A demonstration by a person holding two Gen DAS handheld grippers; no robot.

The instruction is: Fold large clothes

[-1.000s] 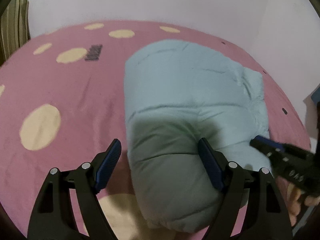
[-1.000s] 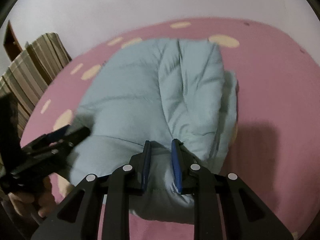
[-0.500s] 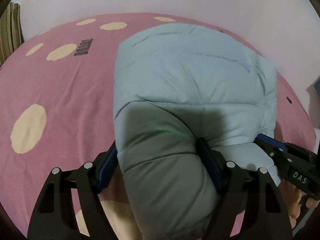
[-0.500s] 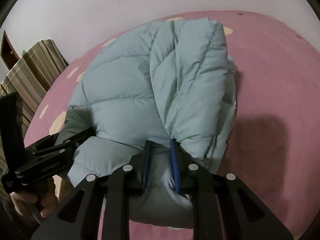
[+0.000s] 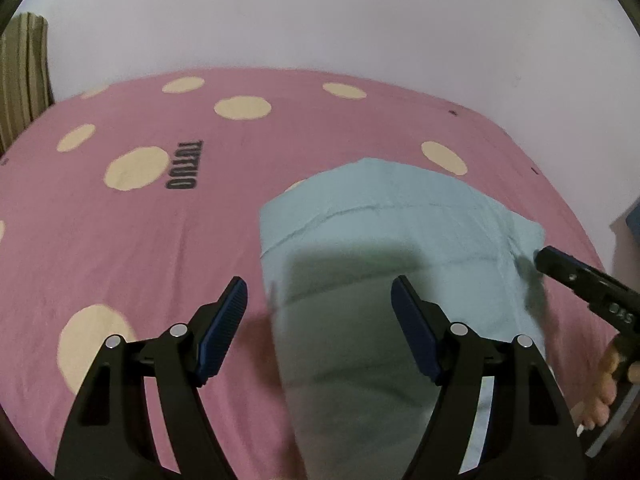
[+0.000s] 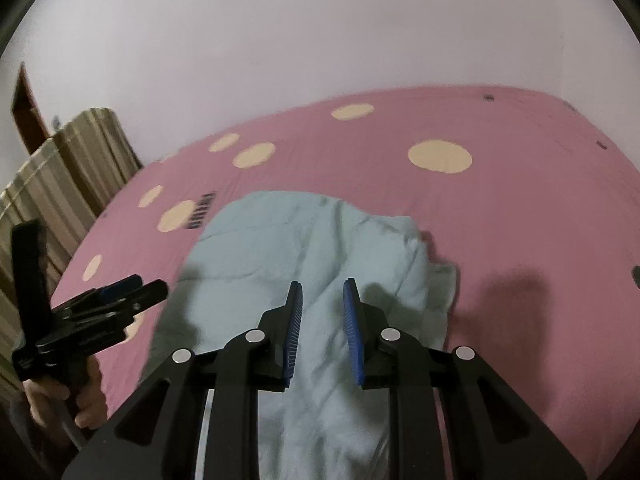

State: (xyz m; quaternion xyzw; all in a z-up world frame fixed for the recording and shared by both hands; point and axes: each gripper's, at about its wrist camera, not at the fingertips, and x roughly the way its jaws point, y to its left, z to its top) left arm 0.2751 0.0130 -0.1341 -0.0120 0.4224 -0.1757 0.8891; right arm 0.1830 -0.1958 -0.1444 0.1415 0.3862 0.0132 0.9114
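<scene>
A light blue puffy jacket (image 5: pixel 384 248) lies folded on a pink bed sheet with cream dots (image 5: pixel 140 232). It also shows in the right wrist view (image 6: pixel 320 248). My left gripper (image 5: pixel 318 308) is wide open and empty, held above the jacket's near left part. My right gripper (image 6: pixel 322 312) is open with a narrower gap and holds nothing, above the jacket's near end. The right gripper shows in the left wrist view (image 5: pixel 584 284) at the jacket's right edge. The left gripper shows in the right wrist view (image 6: pixel 120 300), left of the jacket.
A striped brown-and-cream cushion or cover (image 6: pixel 68 172) stands at the bed's left side. A pale wall (image 5: pixel 320 12) runs behind the bed. Black lettering (image 5: pixel 182 170) is printed on the sheet. A blue object (image 5: pixel 632 220) sits past the bed's right edge.
Both grippers held the jacket's near end raised; they have let go and pulled back and up. The jacket now lies flat on the bed. The right gripper's jaws have opened.
</scene>
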